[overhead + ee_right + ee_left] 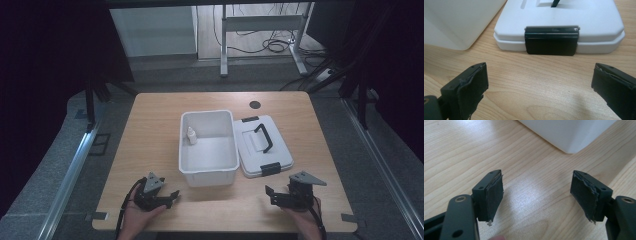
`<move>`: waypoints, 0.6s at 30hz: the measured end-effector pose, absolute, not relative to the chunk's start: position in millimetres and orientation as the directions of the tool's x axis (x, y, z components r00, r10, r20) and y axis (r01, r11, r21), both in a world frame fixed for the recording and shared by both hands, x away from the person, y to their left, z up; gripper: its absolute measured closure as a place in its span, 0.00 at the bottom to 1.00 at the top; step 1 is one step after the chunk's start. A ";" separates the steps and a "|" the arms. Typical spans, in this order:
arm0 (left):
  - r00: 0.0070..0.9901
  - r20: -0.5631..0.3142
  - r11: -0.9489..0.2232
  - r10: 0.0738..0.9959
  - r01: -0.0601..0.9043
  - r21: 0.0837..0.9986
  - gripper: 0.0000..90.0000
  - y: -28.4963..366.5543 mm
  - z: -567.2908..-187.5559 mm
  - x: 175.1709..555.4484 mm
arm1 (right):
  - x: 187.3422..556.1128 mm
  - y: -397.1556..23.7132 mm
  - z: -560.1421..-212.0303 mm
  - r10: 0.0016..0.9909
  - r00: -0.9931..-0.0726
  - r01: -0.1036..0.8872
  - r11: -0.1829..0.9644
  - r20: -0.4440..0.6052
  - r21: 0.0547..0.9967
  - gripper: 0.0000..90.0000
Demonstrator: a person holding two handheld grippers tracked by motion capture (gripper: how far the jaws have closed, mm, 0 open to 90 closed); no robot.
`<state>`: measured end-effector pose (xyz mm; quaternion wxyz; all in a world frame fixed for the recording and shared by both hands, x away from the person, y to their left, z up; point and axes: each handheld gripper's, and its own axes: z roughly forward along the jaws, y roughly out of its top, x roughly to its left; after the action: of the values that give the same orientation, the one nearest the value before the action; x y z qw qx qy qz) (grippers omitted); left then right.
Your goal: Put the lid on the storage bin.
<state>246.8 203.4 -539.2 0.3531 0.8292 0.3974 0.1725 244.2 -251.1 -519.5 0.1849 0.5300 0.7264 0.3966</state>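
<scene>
An open white plastic box [208, 148] stands at the middle of the wooden table, with a small white bottle [191, 135] upright inside against its left wall. The box's white lid [262, 145], with a black handle and black clasps, lies flat just right of it. My left gripper [172, 196] rests near the front edge, left of the box, jaws wide apart and empty; in the left gripper view [536, 195] a corner of the box [571, 135] lies ahead. My right gripper [270, 194] rests front right, open and empty; the right gripper view [539, 87] faces the lid's front clasp [551, 41].
A round black grommet [255, 105] sits near the table's far edge. Beyond the table stand a desk frame with cables on the floor [272, 45]. Metal rails [70, 175] run along both sides of the table. Bare wood lies between the grippers.
</scene>
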 end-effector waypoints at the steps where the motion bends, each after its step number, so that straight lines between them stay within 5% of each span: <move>1: 0.625 0.006 -0.435 0.781 0.537 0.723 0.30 203.4 -539.2 246.8 | 244.2 -251.1 -519.5 0.917 -0.370 0.623 0.124 0.152 0.772 0.01; 7: 0.635 0.004 -0.429 0.773 0.518 0.740 0.29 201.2 -535.1 241.1 | 238.7 -255.1 -515.0 0.921 -0.342 0.621 0.070 0.189 0.781 0.04; 18: 0.626 0.014 -0.423 0.780 0.511 0.748 0.30 205.6 -531.9 239.3 | 237.6 -249.1 -509.5 0.881 -0.432 0.610 0.127 0.194 0.782 0.14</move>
<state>239.3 205.6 -531.9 0.3672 0.8234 0.3919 0.1833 237.6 -249.1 -509.5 0.1600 0.5082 0.7334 0.4221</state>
